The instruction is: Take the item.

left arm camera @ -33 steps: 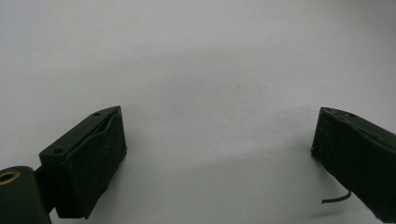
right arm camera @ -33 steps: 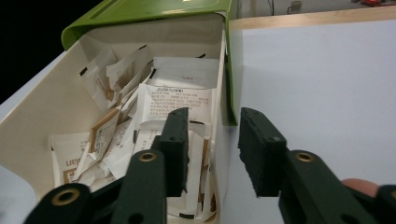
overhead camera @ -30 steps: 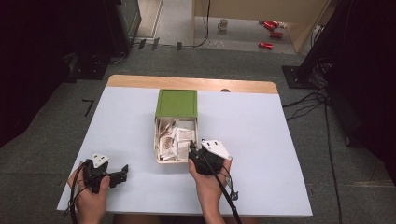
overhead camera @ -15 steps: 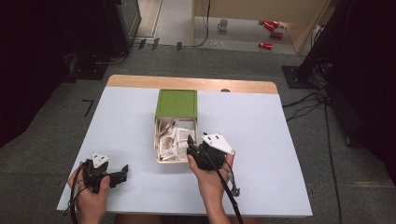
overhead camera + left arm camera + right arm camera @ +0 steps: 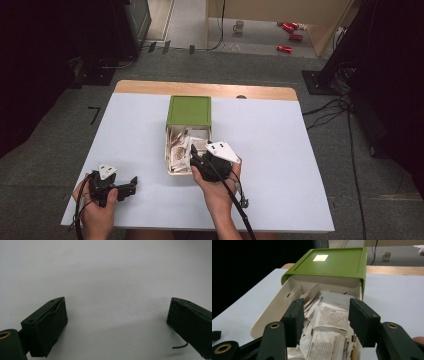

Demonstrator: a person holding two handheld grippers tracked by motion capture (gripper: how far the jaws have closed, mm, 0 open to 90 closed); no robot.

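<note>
A green box (image 5: 189, 111) stands mid-table with its cream drawer (image 5: 169, 150) pulled out toward me. The drawer holds several white paper packets (image 5: 182, 147). My right gripper (image 5: 193, 159) hovers over the drawer's near right corner and points into it. In the right gripper view the green box (image 5: 332, 262), the drawer (image 5: 272, 312) and the packets (image 5: 332, 315) lie beyond the right gripper (image 5: 325, 317). Its jaws have just been opening and stand apart above the packets, pressing on nothing. My left gripper (image 5: 131, 183) rests at the table's near left, and the left gripper (image 5: 117, 317) stands wide open over bare tabletop.
The pale blue table (image 5: 300, 165) has a wooden far edge (image 5: 205, 90). On the floor beyond lie a mug (image 5: 239, 25), red cans (image 5: 287, 37) and cables (image 5: 330, 105). Dark equipment stands at both sides.
My right hand has lifted a little and drifted left over the drawer's near end, with its jaws wider apart. The left hand has stayed put.
</note>
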